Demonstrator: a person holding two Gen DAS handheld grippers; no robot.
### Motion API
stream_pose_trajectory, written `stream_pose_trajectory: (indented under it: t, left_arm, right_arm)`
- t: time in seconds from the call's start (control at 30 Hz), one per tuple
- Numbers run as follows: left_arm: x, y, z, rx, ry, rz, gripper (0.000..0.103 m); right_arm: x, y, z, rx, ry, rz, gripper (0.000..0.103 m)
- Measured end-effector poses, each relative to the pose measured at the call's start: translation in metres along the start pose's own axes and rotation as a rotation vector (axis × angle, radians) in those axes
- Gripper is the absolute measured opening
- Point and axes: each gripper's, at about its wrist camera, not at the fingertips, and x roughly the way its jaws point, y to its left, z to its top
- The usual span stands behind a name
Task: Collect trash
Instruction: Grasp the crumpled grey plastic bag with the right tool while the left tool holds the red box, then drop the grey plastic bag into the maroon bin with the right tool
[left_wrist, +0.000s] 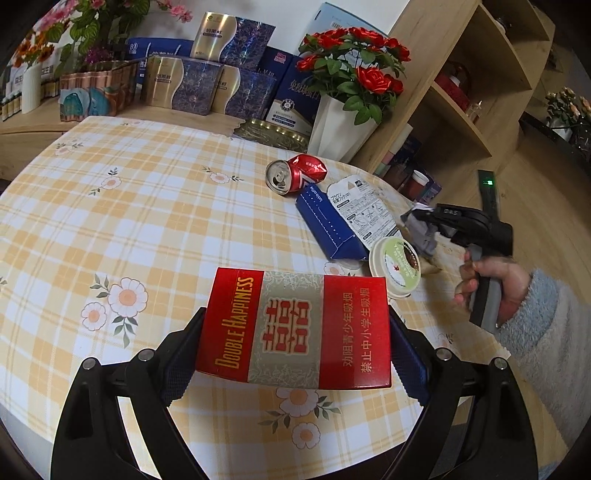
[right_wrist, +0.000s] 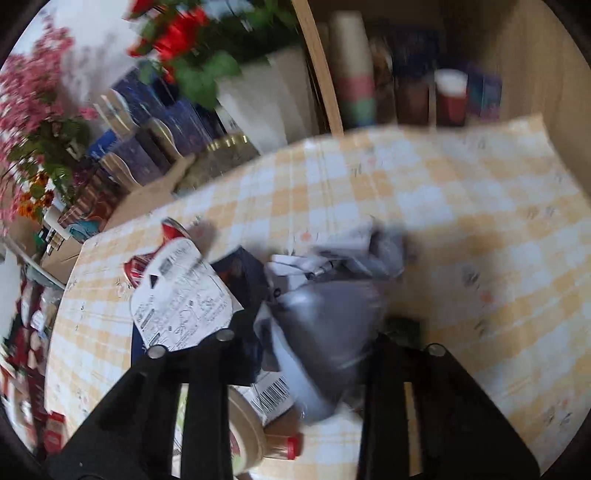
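Left gripper (left_wrist: 295, 354) clamps a red pack (left_wrist: 295, 328) above the desk (left_wrist: 147, 206); right gripper (right_wrist: 306, 332), blurred, seemingly pinches a grey wrapper (right_wrist: 332, 317).

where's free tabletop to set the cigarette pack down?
Bare cloth left of the crushed can, across to the table's left edge, and ahead of the cigarette pack. Crowded on the right: can, blue box, round lid, grey wrapper.

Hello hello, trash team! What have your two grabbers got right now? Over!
Left gripper clamps red cigarette box. Right gripper closed on crumpled grey wrapper. Crushed can, blue box, lid still on table. Nothing blocking.
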Motion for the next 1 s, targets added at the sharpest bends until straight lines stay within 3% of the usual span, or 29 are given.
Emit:
stream_pose_trajectory:
  t: [0.37, 0.57, 0.8, 1.0]
  left_arm:
    - [-0.035, -0.026, -0.022, 0.036, -0.022, -0.03, 0.088]
    - [-0.064, -0.039, -0.04, 0.056, -0.041, -0.042, 0.088]
    - [-0.095, -0.052, -0.07, 0.096, -0.049, -0.05, 0.088]
    - [-0.108, -0.057, -0.099, 0.113, -0.023, -0.05, 0.088]
  right_arm:
    - [-0.088, -0.003, -0.027, -0.037, -0.116, 0.159, 0.029]
    - [-0.151, 0.006, -0.066, -0.066, -0.126, 0.239, 0.029]
    - [-0.204, 0.026, -0.148, -0.11, -0.014, 0.358, 0.029]
    - [-0.206, 0.043, -0.222, -0.093, 0.237, 0.444, 0.029]
